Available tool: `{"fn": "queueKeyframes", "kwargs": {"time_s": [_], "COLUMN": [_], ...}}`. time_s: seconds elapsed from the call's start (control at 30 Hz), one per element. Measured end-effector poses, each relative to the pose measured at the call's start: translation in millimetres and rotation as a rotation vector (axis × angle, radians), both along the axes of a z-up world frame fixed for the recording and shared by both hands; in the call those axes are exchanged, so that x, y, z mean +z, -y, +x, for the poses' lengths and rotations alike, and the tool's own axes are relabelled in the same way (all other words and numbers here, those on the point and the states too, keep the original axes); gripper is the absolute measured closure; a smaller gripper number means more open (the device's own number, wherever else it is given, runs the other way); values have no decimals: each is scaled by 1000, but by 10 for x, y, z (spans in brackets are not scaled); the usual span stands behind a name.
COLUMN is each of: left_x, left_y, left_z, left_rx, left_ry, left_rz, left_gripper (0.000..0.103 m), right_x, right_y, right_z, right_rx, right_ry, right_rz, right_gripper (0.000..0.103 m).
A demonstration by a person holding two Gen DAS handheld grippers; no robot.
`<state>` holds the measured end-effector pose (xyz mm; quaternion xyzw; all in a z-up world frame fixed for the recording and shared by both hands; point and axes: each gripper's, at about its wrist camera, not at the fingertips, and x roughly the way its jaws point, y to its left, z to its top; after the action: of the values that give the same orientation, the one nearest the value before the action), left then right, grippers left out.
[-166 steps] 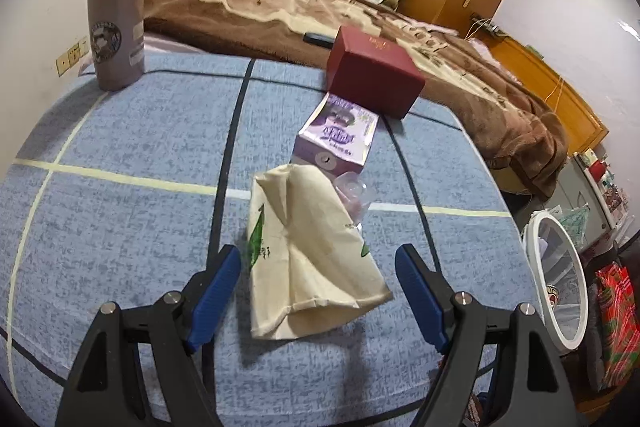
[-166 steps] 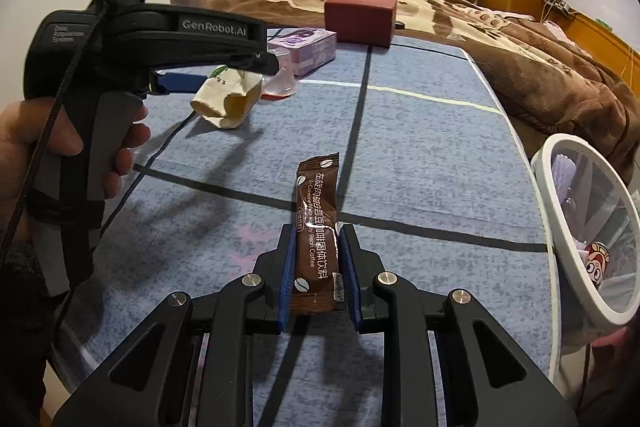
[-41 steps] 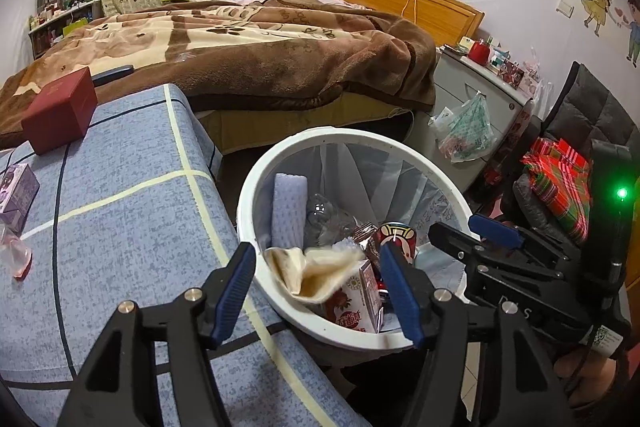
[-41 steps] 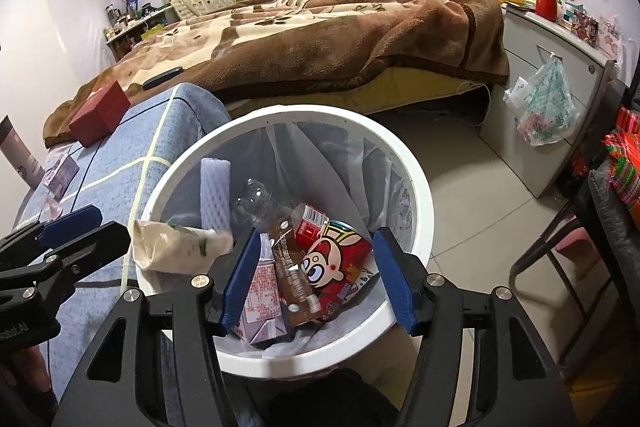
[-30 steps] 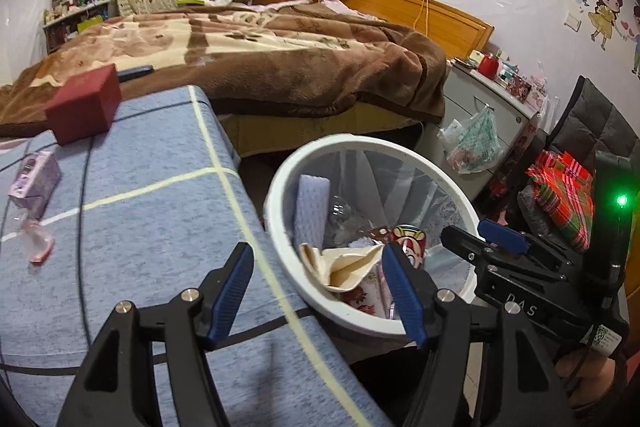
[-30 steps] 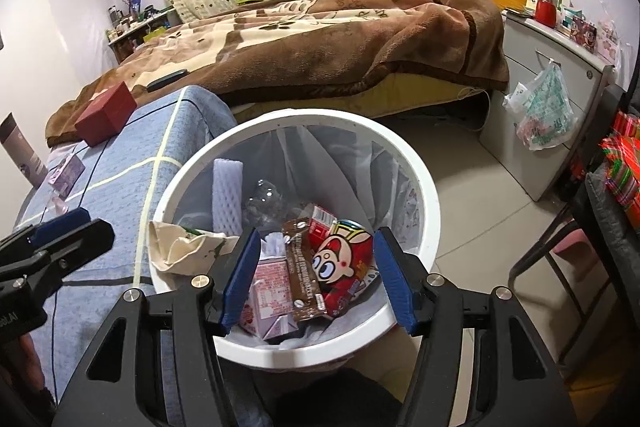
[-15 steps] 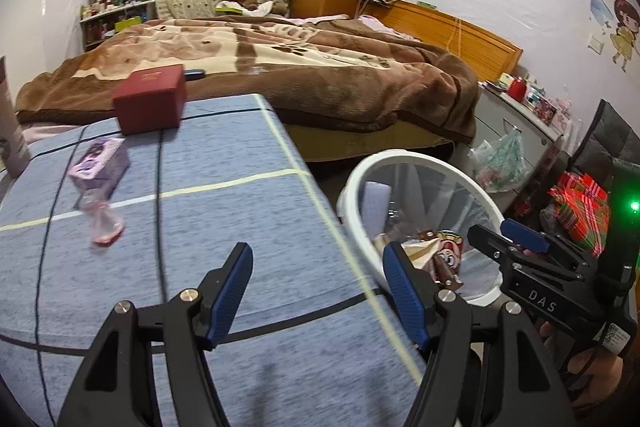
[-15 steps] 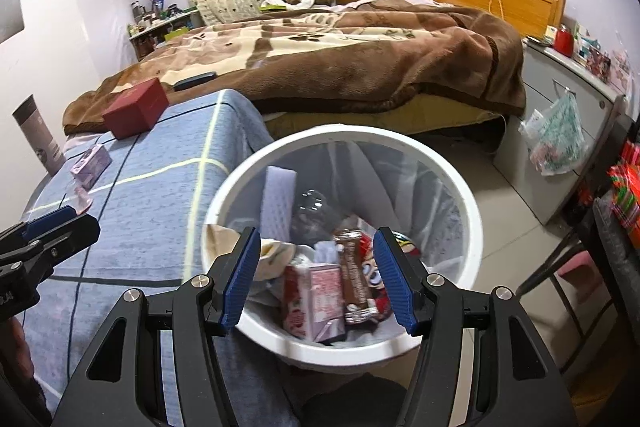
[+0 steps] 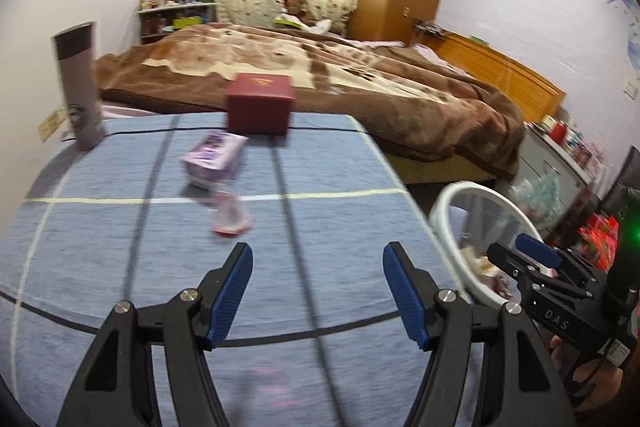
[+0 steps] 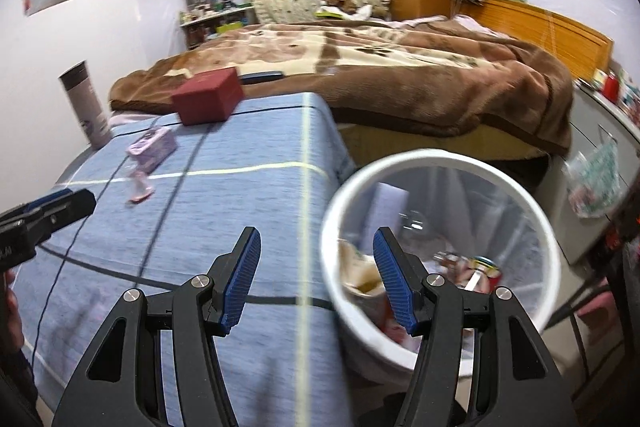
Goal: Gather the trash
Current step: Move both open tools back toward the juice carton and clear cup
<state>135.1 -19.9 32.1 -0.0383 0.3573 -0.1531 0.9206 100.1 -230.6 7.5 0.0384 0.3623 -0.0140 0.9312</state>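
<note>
My left gripper point(image 9: 318, 291) is open and empty above the blue table point(image 9: 100, 267). Ahead of it lie a clear plastic cup with a red rim point(image 9: 230, 215) on its side and a purple carton point(image 9: 212, 159). My right gripper point(image 10: 316, 279) is open and empty, over the table's right edge beside the white trash bin point(image 10: 440, 163). The bin also shows in the left wrist view point(image 9: 444, 227) and holds a beige paper bag point(image 10: 360, 273) and several wrappers. The cup point(image 10: 138, 189) and carton point(image 10: 154, 147) also show in the right wrist view.
A dark red box point(image 9: 259, 103) stands at the table's far edge, and a grey tumbler point(image 9: 80, 83) at the far left. A bed with a brown blanket point(image 9: 360, 75) lies behind. A grey cabinet point(image 10: 600, 163) stands to the right of the bin.
Both grippers have swung left from over the bin back toward the table. The paper bag and the brown sachet, held earlier, now lie in the bin.
</note>
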Motion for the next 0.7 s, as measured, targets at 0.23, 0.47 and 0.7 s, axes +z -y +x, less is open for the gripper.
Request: {"fn": "queueKeyframes", "kwargs": {"time_s": [0.23, 0.47, 0.7], "left_x": [-21, -82, -139], "left_y": [-540, -955, -1248], "left_z": [99, 251, 416], "left_rx": [103, 176, 206], "left_ry": [1, -14, -32], "left_rz": [13, 11, 6], "left_gripper": [33, 33, 32], "right_x": [-42, -77, -152], "right_y": [-445, -821, -1158], "right_z": [198, 369, 567], "right_rx": [105, 200, 298], "right_ry": [-9, -30, -47], "right_rz": [-29, -48, -2], "right_gripper": [43, 43, 43]}}
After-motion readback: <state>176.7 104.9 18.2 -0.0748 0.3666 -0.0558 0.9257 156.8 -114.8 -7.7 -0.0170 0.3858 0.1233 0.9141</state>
